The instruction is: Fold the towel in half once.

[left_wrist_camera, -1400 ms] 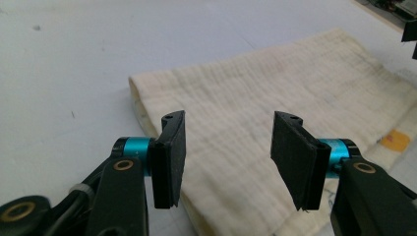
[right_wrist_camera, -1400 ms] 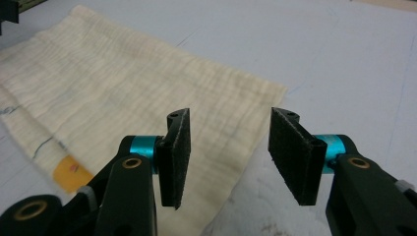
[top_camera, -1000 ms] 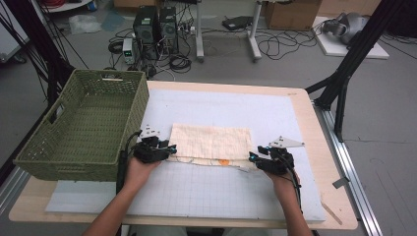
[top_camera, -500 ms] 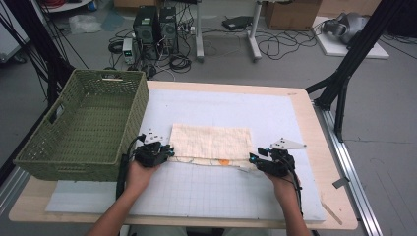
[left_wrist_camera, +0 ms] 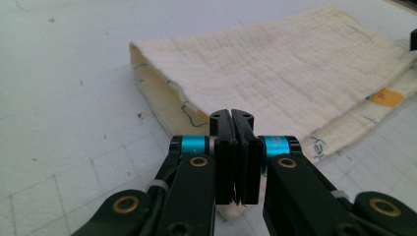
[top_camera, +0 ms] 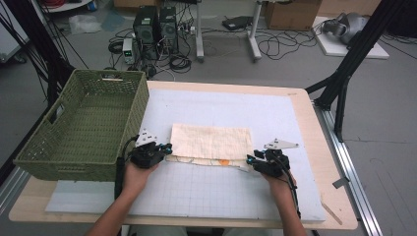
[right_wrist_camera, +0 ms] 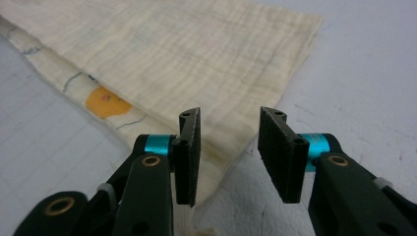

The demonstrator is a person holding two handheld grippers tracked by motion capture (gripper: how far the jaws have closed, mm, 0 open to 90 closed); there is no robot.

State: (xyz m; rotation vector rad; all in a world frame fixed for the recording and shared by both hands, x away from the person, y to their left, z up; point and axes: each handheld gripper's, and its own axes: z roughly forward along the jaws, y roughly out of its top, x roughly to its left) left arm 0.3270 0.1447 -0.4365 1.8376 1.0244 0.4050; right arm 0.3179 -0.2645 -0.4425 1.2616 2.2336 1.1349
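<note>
Your left gripper (left_wrist_camera: 231,147) has its jaws clamped on the folded cloth's (top_camera: 211,142) near corner; your right gripper (right_wrist_camera: 231,152), jaws just closing but apart, straddles the other. Pinch it, then lift both together.

I can't read any full word from here; the folded cloth (left_wrist_camera: 295,69) carries a dark scrawl at its near edge, too partial to make out.

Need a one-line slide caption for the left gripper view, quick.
Left gripper shut on the near corner of the folded cream cloth lying on the white gridded mat.
</note>
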